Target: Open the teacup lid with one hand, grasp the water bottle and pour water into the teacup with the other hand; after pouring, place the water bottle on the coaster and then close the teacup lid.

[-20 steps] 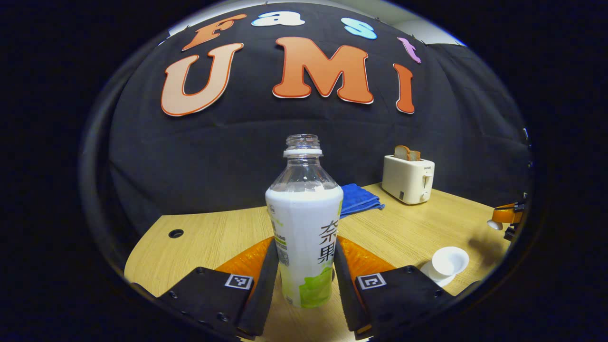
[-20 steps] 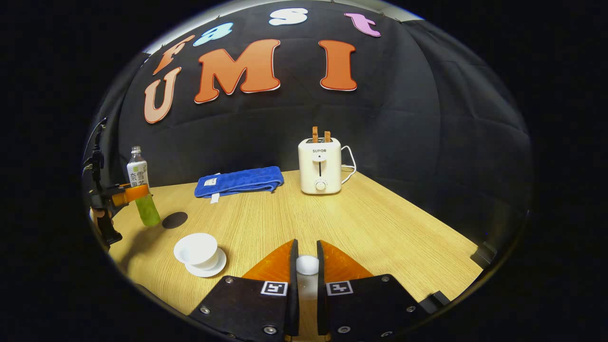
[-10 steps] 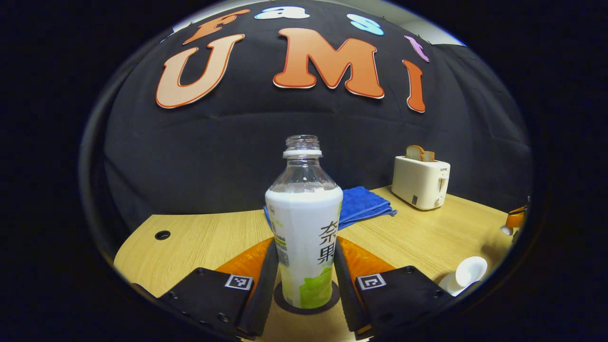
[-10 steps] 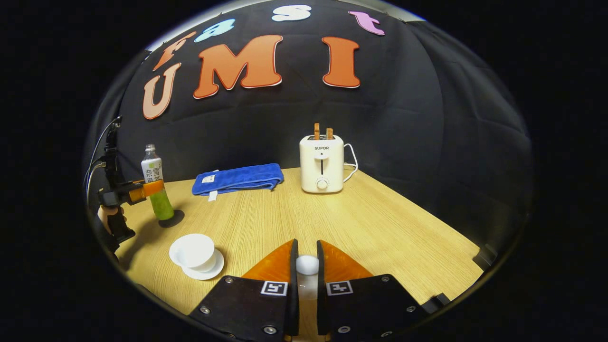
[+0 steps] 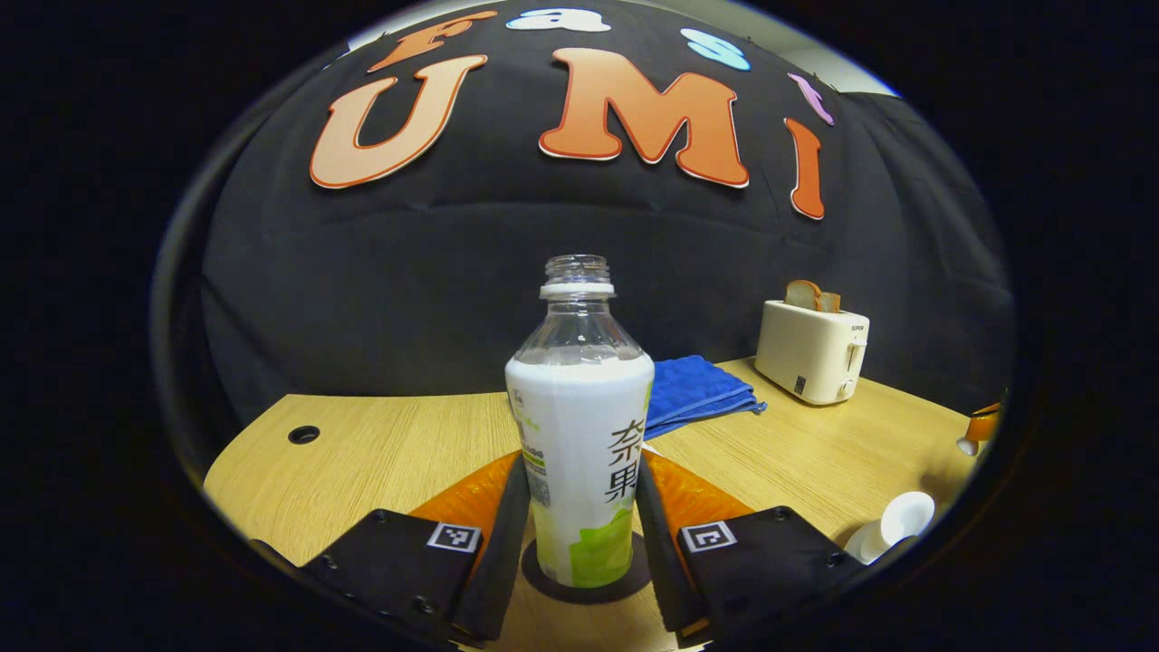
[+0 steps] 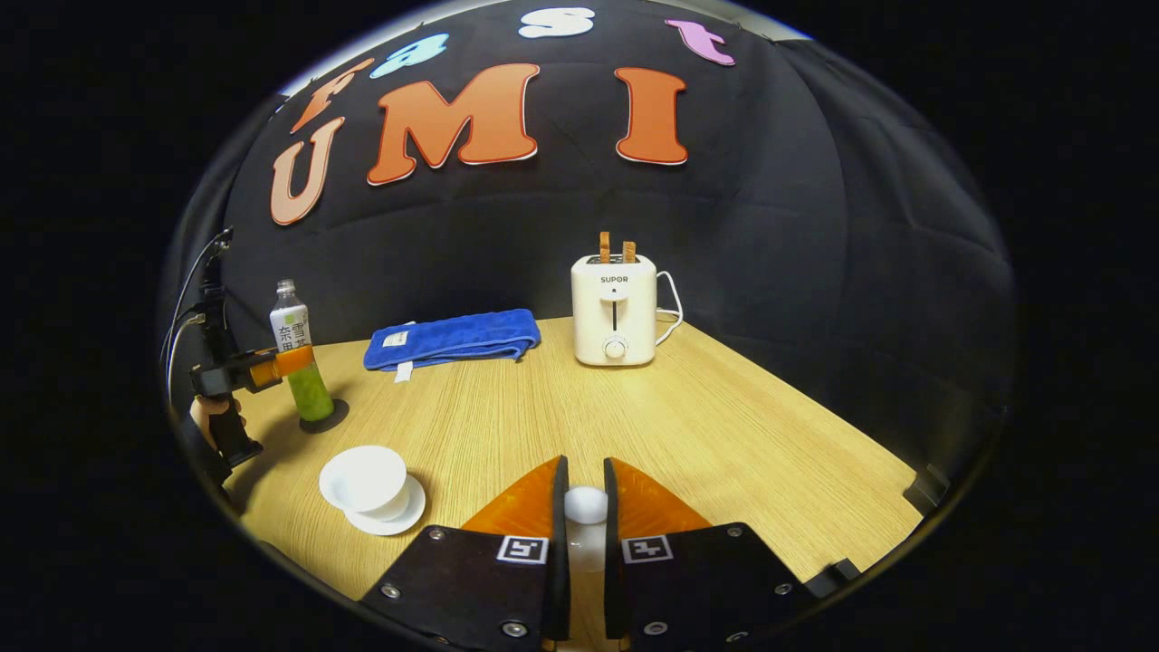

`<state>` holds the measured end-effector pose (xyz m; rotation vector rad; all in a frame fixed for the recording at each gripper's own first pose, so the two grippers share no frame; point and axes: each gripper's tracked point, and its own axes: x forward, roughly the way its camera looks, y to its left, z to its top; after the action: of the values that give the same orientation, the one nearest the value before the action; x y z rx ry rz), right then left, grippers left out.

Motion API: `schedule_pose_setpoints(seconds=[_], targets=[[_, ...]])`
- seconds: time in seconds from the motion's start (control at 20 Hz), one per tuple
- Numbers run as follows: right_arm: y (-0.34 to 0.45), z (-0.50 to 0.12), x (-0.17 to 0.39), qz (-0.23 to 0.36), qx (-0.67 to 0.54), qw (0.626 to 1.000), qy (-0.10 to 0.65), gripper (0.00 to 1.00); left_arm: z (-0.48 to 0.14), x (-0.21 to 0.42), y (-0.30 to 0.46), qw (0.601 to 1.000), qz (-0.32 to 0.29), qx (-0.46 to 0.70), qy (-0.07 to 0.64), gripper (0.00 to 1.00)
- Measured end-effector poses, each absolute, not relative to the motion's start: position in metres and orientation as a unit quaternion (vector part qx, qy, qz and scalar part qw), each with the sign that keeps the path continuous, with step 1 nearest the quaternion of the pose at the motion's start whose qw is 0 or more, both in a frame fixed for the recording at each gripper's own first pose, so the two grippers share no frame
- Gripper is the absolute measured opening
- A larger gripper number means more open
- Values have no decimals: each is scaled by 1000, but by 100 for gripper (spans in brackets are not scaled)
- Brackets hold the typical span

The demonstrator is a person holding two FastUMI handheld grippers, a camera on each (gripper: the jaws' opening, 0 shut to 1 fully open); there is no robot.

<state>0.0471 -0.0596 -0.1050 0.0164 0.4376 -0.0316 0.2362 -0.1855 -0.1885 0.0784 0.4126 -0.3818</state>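
The uncapped water bottle (image 5: 579, 435), white-labelled with green at the bottom, stands upright on the dark round coaster (image 5: 587, 580), and my left gripper (image 5: 579, 516) is shut on its lower body. In the right gripper view the bottle (image 6: 297, 362) sits on the coaster (image 6: 326, 418) at far left with the left gripper (image 6: 263, 367) around it. My right gripper (image 6: 585, 512) is shut on the white knob of the teacup lid (image 6: 585, 505), held above the table. The open white teacup (image 6: 364, 475) rests on its saucer (image 6: 398, 518); the teacup (image 5: 901, 516) also appears at the lower right of the left gripper view.
A folded blue towel (image 6: 453, 340) lies at the back of the wooden table (image 6: 706, 426). A cream toaster (image 6: 614, 308) with two bread slices stands beside it. A person's hand (image 6: 213, 421) holds the left gripper. The table has a cable hole (image 5: 302, 435).
The bottle was carried left and set down onto the coaster, where it now rests. The right gripper with the lid has barely moved.
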Motion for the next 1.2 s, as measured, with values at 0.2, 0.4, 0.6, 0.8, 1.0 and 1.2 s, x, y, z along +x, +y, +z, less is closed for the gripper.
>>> schedule_pose_setpoints(seconds=[0.2,0.4,0.6,0.8,1.0,1.2], targets=[[-60,-104,47,-16,11,976,216,15,-191,235,-186,958,-192,48,210,71],[-62,-103,46,-18,11,976,215,15,-195,235,-185,957,-189,46,215,72],[-63,-104,46,-20,13,976,215,15,-189,236,-185,959,-187,50,207,80],[-60,-105,45,-17,12,976,217,15,-191,235,-184,958,-186,49,211,93],[-56,-103,46,-14,15,977,214,15,-201,231,-177,957,-173,50,228,97],[-38,-97,50,5,16,978,206,15,-205,224,-167,959,-159,50,230,100]])
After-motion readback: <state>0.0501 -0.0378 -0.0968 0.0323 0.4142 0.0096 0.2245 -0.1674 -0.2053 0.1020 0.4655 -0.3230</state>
